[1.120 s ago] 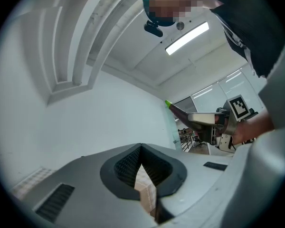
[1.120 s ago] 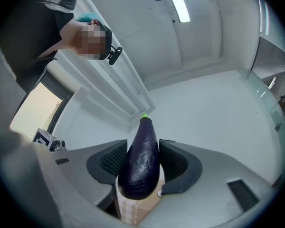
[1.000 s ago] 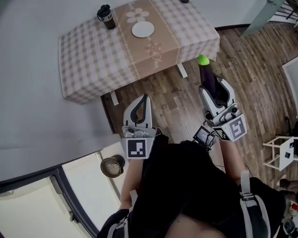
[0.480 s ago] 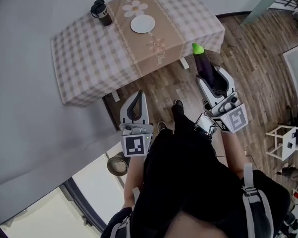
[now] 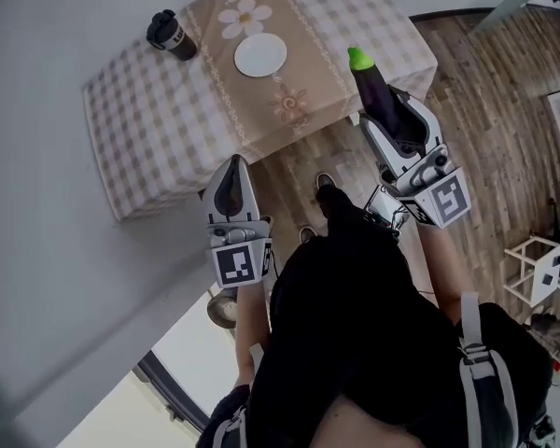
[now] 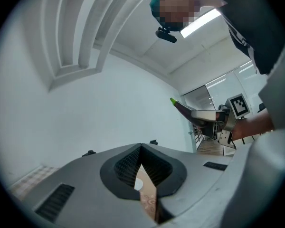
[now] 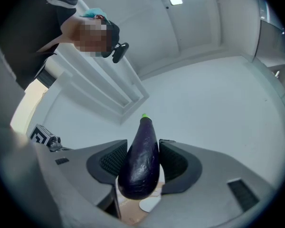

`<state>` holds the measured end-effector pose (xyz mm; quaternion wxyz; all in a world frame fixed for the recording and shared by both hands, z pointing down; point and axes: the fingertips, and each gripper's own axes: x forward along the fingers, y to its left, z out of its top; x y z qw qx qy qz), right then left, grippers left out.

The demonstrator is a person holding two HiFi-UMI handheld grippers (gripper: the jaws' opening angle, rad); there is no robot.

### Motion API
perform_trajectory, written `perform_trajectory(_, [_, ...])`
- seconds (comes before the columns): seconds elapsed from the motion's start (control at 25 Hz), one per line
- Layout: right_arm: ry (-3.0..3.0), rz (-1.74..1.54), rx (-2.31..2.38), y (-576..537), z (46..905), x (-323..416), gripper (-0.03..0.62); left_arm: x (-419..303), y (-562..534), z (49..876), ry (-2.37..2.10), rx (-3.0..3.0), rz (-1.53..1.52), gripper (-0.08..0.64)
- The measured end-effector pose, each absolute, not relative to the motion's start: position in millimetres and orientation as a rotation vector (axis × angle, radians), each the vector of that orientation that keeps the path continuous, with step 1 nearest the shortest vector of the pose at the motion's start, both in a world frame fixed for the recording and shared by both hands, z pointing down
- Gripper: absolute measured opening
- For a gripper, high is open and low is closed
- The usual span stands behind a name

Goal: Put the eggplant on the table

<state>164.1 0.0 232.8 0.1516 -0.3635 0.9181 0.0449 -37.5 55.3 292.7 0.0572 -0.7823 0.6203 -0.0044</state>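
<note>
A dark purple eggplant (image 5: 378, 97) with a green tip sticks up out of my right gripper (image 5: 399, 131), which is shut on it over the table's near right corner. In the right gripper view the eggplant (image 7: 141, 160) fills the gap between the two jaws. The table (image 5: 168, 129) wears a checked cloth with a tan runner. My left gripper (image 5: 228, 187) hangs shut and empty before the table's near edge. From the left gripper view, the right gripper (image 6: 210, 122) and the eggplant (image 6: 183, 109) show at the right.
A white plate (image 5: 260, 54) lies on the runner and a dark lidded cup (image 5: 171, 34) stands at the table's far left. The floor (image 5: 504, 129) is wood planks. A white rack (image 5: 541, 273) stands at the right. A round pot (image 5: 222, 310) sits by a window sill.
The table has come nearer in the head view. My right gripper with the eggplant has moved up over the table's corner. The left gripper shifted left, staying shut.
</note>
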Motion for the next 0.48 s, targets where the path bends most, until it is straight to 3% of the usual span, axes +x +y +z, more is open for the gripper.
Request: perform_trajectory(0.48, [2.705, 0.127, -0.977, -106, 250, 187, 0.219, -18, -19, 303, 1.989, -2.307, -0.097, 0.003])
